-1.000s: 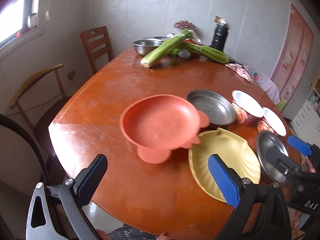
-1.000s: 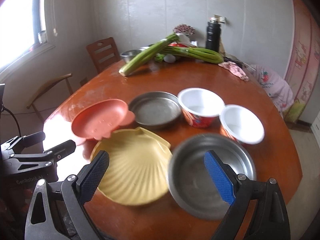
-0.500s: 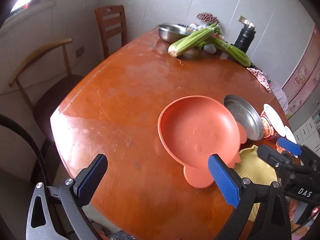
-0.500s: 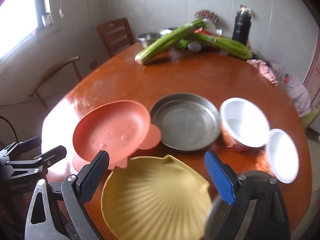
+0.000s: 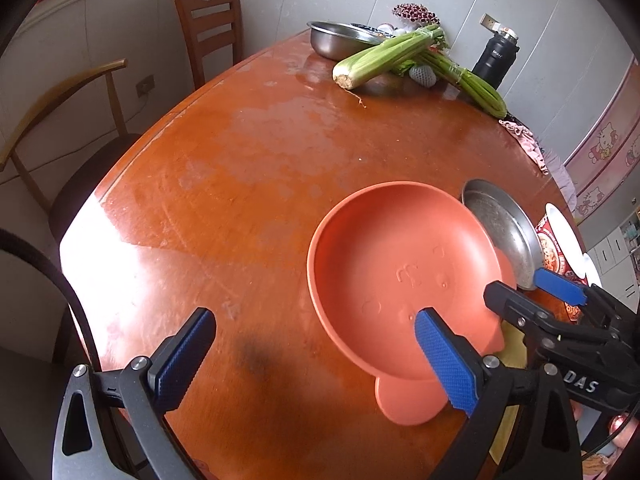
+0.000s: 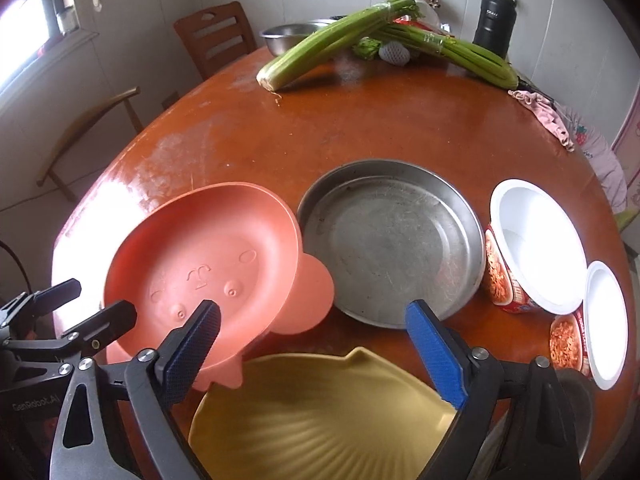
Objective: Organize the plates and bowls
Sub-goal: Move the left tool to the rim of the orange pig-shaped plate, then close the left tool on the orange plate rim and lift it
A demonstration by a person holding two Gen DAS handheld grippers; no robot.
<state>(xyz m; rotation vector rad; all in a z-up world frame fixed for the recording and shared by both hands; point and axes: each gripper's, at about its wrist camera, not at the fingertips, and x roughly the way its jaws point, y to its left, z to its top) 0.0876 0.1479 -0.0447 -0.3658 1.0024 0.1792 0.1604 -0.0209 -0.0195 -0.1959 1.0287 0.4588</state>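
Observation:
An orange pig-face plate [image 5: 400,276] [image 6: 208,264] lies on the round wooden table [image 5: 240,184]. Right of it is a steel pan [image 6: 392,240] [image 5: 504,236]. A yellow shell-shaped plate [image 6: 320,412] lies nearest me. Two white cup bowls [image 6: 536,244] [image 6: 604,320] stand at the right. My left gripper [image 5: 316,360] is open and empty, with its right finger over the orange plate's near rim. My right gripper [image 6: 316,352] is open and empty above the yellow plate's far edge. It also shows in the left wrist view [image 5: 536,288].
Celery stalks [image 6: 332,48], a steel bowl [image 5: 340,40], a black flask [image 6: 494,16] and a pink cloth [image 6: 544,112] sit at the table's far side. Two chairs [image 5: 208,32] [image 5: 60,140] stand at the left. Another steel bowl's rim [image 6: 580,404] shows at the near right.
Both grippers have moved forward and left. The orange plate is now nearer the left gripper, and the yellow plate sits under the right gripper. Neither has gripped anything.

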